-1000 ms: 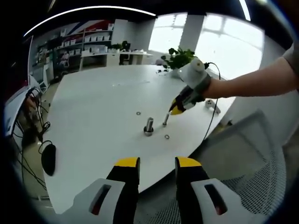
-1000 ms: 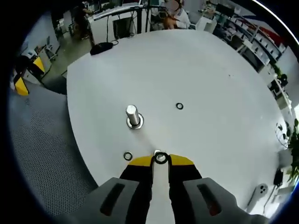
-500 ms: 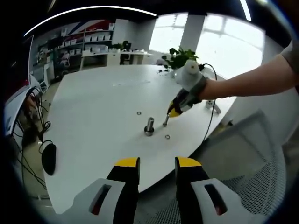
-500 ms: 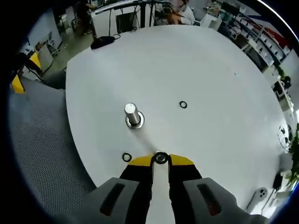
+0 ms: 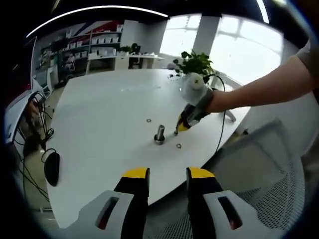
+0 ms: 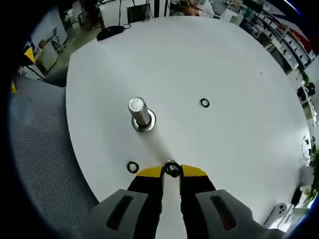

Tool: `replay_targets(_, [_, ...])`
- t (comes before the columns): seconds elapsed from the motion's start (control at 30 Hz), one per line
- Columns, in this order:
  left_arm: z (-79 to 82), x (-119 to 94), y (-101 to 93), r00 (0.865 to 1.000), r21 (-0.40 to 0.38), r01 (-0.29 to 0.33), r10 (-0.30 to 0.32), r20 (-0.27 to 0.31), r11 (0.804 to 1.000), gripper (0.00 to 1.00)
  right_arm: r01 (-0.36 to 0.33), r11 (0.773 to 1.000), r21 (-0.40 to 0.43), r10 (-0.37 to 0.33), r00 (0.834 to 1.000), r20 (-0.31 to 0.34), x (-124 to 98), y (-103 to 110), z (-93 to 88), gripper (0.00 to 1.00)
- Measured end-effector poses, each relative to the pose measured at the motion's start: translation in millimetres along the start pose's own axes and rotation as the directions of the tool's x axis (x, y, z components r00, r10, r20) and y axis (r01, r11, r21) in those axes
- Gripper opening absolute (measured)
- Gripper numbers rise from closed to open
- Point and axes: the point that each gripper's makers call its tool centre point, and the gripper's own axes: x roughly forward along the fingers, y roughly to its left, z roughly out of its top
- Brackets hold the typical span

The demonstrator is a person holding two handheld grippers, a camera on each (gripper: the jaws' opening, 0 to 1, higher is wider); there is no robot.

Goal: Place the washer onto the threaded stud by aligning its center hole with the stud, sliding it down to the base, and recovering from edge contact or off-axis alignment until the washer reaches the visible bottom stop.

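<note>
A steel threaded stud (image 6: 139, 112) stands upright on its round base on the white table (image 6: 224, 59). My right gripper (image 6: 172, 170) is shut on a small washer (image 6: 172, 169), held above the table, near and to the right of the stud. In the left gripper view, the right gripper (image 5: 179, 129) hangs just right of the stud (image 5: 160, 134), held by a person's hand. My left gripper (image 5: 167, 174) stands open off the table's near edge with nothing between its jaws.
Two loose washers lie on the table, one (image 6: 132, 167) near the edge and one (image 6: 205, 103) beyond the stud. A black mouse (image 5: 51, 169) and cables sit at the left. A potted plant (image 5: 192, 62) stands at the far side. A mesh chair (image 5: 279, 194) is below right.
The right gripper has moved closer to the stud with the washer still held, and the stud looks larger and nearer in its view. The left gripper has stayed put.
</note>
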Motion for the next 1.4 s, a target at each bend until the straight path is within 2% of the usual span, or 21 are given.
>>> replay_targets(0.27, [-0.3, 0.0, -0.2, 1.000, -0.001, 0.000, 0.000, -0.001, 1.000, 0.27, 0.001, 1.000, 0.000, -0.001, 0.999, -0.037, 12.3, 3.6, -4.9, 0.14])
replay_targets(0.6, [1.3, -0.4, 0.3, 1.000, 0.000, -0.002, 0.002, 0.008, 1.000, 0.27, -0.001, 1.000, 0.010, 0.002, 0.999, -0.053, 14.1, 3.0, -10.0, 0.16])
replay_targets(0.8, [2.6, -1.0, 0.4, 1.000, -0.003, -0.003, 0.003, 0.015, 1.000, 0.27, -0.008, 0.999, 0.038, 0.010, 0.999, -0.041, 8.9, 1.0, -8.0, 0.24])
replay_targets(1.0, [3.6, -1.5, 0.5, 1.000, -0.002, -0.003, 0.003, 0.021, 1.000, 0.27, -0.006, 1.000, 0.012, 0.006, 1.000, -0.001, -3.1, -3.3, 10.8, 0.25])
replay_targets(1.13, [3.0, -1.2, 0.7, 1.000, -0.003, -0.004, 0.004, 0.018, 1.000, 0.27, -0.012, 1.000, -0.020, 0.012, 1.000, -0.002, -7.4, -7.8, 18.1, 0.27])
replay_targets(1.27, [3.7, -1.6, 2.0, 1.000, -0.007, -0.009, 0.009, 0.023, 1.000, 0.27, -0.013, 1.000, -0.022, 0.013, 1.000, 0.024, -14.4, -16.3, 34.8, 0.27])
replay_targets(1.4, [3.4, -1.6, 1.4, 1.000, -0.005, -0.007, 0.007, 0.019, 1.000, 0.27, -0.009, 0.999, -0.049, 0.010, 1.000, 0.018, -9.0, -24.5, 45.3, 0.27])
